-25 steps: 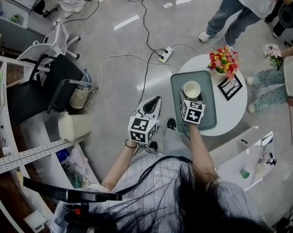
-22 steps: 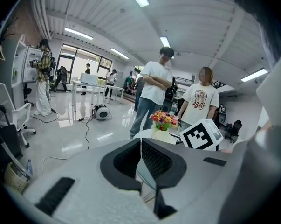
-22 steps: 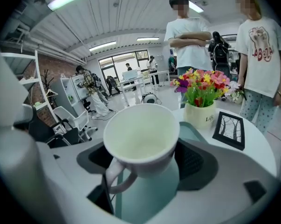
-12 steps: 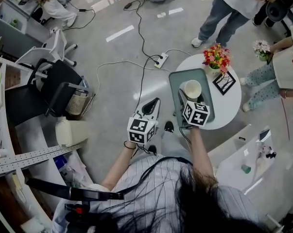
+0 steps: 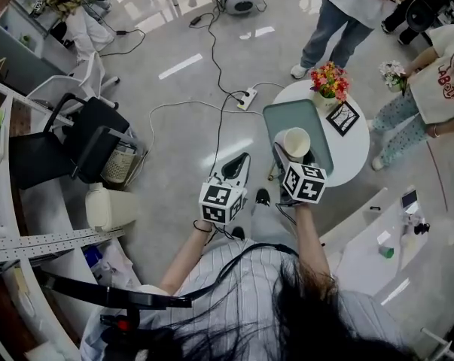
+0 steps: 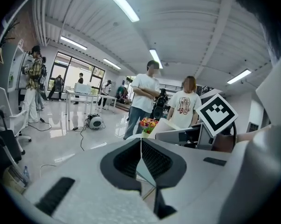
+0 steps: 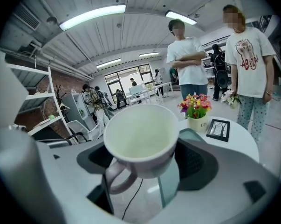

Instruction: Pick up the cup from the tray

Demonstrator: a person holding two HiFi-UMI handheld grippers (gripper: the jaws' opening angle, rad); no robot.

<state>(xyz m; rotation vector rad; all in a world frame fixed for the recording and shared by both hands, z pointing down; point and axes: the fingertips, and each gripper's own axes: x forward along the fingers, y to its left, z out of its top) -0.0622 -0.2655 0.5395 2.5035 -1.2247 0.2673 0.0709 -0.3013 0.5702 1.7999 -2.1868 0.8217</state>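
A cream cup (image 5: 296,143) with a handle hangs in the air above the near end of the grey-green tray (image 5: 296,115). My right gripper (image 5: 290,153) is shut on the cup. In the right gripper view the cup (image 7: 142,136) fills the space between the jaws of the right gripper (image 7: 145,164), its handle pointing down and left, with floor and a corner of the tray (image 7: 192,136) behind it. My left gripper (image 5: 238,162) is held over the floor left of the table. In the left gripper view it (image 6: 141,148) is shut on nothing.
The tray lies on a small round white table (image 5: 356,153) with a vase of flowers (image 5: 328,83) and a framed picture (image 5: 342,117). People stand beyond the table. Cables and a power strip (image 5: 247,95) lie on the floor; chairs (image 5: 91,130) stand at left.
The right gripper has raised the cup off the middle of the tray and drawn it toward the tray's near end. The left gripper has kept its place.
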